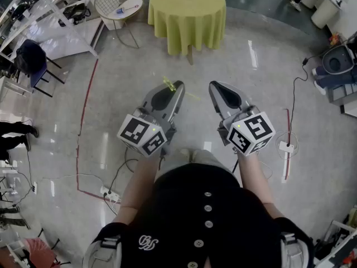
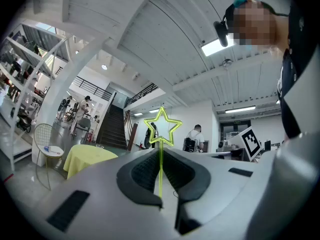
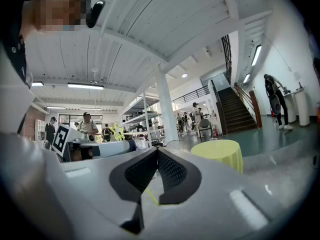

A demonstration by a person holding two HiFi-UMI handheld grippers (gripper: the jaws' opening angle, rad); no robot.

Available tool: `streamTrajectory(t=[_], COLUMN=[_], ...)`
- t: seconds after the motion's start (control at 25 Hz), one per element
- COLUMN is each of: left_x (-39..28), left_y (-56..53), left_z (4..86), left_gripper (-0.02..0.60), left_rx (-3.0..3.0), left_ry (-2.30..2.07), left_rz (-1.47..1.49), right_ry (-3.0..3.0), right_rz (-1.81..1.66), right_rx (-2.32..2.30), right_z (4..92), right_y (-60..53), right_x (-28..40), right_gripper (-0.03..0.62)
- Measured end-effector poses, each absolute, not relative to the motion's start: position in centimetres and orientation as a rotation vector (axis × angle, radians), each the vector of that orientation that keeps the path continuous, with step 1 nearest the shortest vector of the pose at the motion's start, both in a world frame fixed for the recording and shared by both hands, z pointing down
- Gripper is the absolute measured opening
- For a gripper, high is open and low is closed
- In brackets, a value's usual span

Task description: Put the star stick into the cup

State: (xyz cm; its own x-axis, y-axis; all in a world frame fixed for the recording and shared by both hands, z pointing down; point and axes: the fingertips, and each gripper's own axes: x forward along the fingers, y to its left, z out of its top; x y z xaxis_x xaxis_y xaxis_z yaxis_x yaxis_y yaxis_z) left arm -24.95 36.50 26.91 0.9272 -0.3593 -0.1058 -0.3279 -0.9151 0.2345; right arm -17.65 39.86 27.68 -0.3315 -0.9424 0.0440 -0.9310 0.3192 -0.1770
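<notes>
Head view: task not far along. The star stick (image 1: 169, 84) is in my left tongs (image 1: 176, 87), so the pickup is done; the drop into the cup is all left to do. Both tongs are held out level in front of me over bare floor. The round desk with the yellow cloth (image 1: 187, 10) lies straight ahead of the tips, well apart from them. I cannot make out a cup on it from up here. The right tongs (image 1: 218, 87) sit just beside the left, with a gap between the two.

Left gripper view: the left tongs (image 2: 161, 151) are closed right down on the thin stem of the star stick (image 2: 161, 129). The stem runs upright between the pads and the star head stands clear above the tips. The grip looks narrow, so I judge the stick could swivel if knocked. The yellow desk (image 2: 87, 156) is ahead and off to the left of the tips.

Right gripper view: the right tongs (image 3: 157, 150) are closed, tips meeting, with nothing clamped. A thin yellow-green streak shows low in the gap behind the pads; I cannot tell what it is. Ahead and to the right of the tips is the yellow desk (image 3: 220, 151), and a small clear thing on its top may be the cup (image 3: 213, 139). It is too small to be sure.

Left to do, as I judge it: walk up, bring the stem over the cup, lower, let go.
</notes>
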Motion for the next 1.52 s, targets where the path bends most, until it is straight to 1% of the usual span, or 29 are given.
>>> streamTrajectory(t=[0.68,0.96,1.12,1.28,1.52], left_x=[-24.5,-23.0,-21.9,-21.0,-19.3], left_y=[36.5,36.7,36.7,37.2,37.6], left_z=[26.5,26.5,25.8,26.4,27.3], left_gripper=[0.023,0.023,0.023,0.023,0.023], left_rx=[2.870,2.857,2.872,2.815,2.799], left_ry=[-0.535,-0.544,-0.556,-0.593,-0.617], left_rz=[-0.216,-0.226,-0.227,-0.289,-0.240], right_ry=[2.458,2.537,2.493,2.453,2.461], right_rz=[-0.250,-0.208,-0.185,-0.219,-0.267], right_rx=[-1.796,-1.775,-1.793,-1.791,-1.781], right_z=[28.1,28.3,27.4,27.6,28.7], right_y=[39.2,39.4,39.2,40.0,40.3], right_x=[-16.7,-16.4,-14.6,-13.1,-11.8], right_gripper=[0.003,0.003,0.003,0.003,0.003])
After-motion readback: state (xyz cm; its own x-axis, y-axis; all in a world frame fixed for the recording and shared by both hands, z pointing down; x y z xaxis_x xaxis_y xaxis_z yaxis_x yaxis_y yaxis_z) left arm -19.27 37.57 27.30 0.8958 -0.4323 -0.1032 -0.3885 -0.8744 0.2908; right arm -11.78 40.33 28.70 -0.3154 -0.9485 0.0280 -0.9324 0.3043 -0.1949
